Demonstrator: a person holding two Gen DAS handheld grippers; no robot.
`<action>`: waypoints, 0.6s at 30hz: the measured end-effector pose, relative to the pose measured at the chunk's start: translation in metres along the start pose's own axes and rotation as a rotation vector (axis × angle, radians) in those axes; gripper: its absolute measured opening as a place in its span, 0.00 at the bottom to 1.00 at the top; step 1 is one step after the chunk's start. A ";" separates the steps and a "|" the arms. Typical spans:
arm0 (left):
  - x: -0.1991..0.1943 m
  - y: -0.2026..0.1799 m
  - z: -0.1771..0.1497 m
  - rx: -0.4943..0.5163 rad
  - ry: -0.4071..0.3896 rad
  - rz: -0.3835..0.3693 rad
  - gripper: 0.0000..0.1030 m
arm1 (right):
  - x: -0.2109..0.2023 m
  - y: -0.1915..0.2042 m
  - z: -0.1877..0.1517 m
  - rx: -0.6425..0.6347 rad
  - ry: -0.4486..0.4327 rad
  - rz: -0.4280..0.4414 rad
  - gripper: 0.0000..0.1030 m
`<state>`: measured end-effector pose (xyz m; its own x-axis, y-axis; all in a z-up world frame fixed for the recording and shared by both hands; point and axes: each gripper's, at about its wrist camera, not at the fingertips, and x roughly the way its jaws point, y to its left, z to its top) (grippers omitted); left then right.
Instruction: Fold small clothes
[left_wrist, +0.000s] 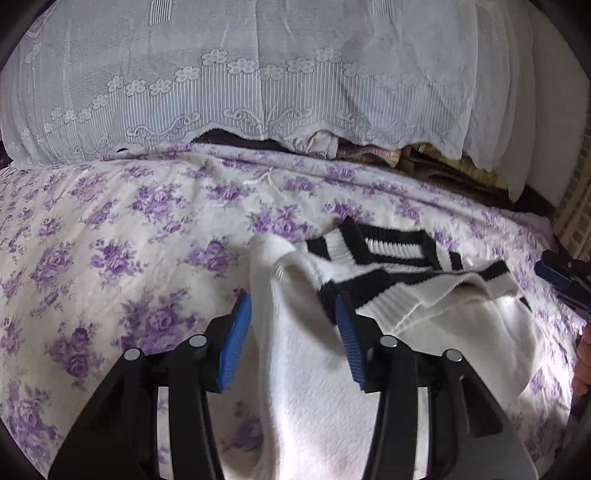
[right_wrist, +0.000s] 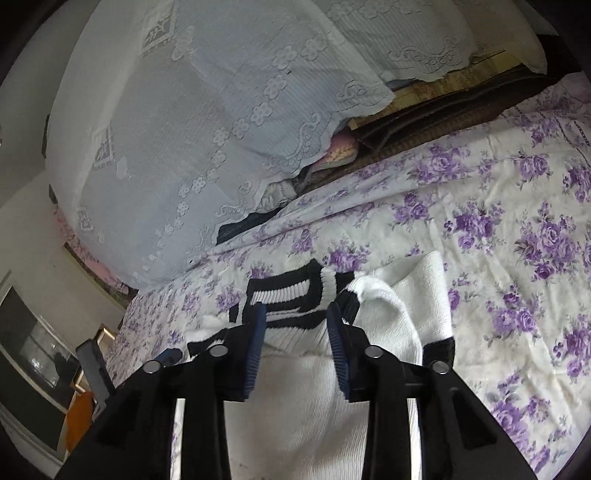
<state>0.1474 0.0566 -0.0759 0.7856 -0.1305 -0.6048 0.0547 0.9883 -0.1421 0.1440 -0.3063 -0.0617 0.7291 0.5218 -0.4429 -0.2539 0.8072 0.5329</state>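
The left gripper (left_wrist: 293, 306) tilts down over the bed, its blue ribbed pads (left_wrist: 236, 339) standing well apart with a fold of the white knitted sweater with black striped trim (left_wrist: 314, 369) lying loose between them, not pressed. The right gripper (right_wrist: 295, 321) also slopes downward and looks rolled, since the bed runs slanted in its view; its jaws are narrower, the sweater's ribbed edge sits between the pads, and I cannot tell whether they pinch it. The sweater lies crumpled on the white bedsheet with purple roses (left_wrist: 110, 240), near both grippers, its striped collar at the far side. Beyond, a white lace cover (left_wrist: 258, 74) hides a stack of bedding. At the right edge of the left view a hand (left_wrist: 583, 362) is cut off
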 end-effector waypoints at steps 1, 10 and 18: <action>-0.001 0.002 -0.002 0.006 0.008 0.002 0.44 | 0.000 0.004 -0.006 -0.024 0.017 -0.004 0.19; 0.012 -0.024 -0.018 0.166 0.100 0.004 0.57 | 0.029 0.019 -0.036 -0.140 0.175 -0.128 0.16; 0.070 -0.006 0.053 -0.123 0.149 0.075 0.67 | 0.090 -0.003 0.019 -0.002 0.083 -0.283 0.16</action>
<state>0.2346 0.0453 -0.0757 0.6843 -0.0764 -0.7252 -0.0829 0.9799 -0.1814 0.2228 -0.2668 -0.0895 0.7166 0.2963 -0.6314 -0.0491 0.9245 0.3781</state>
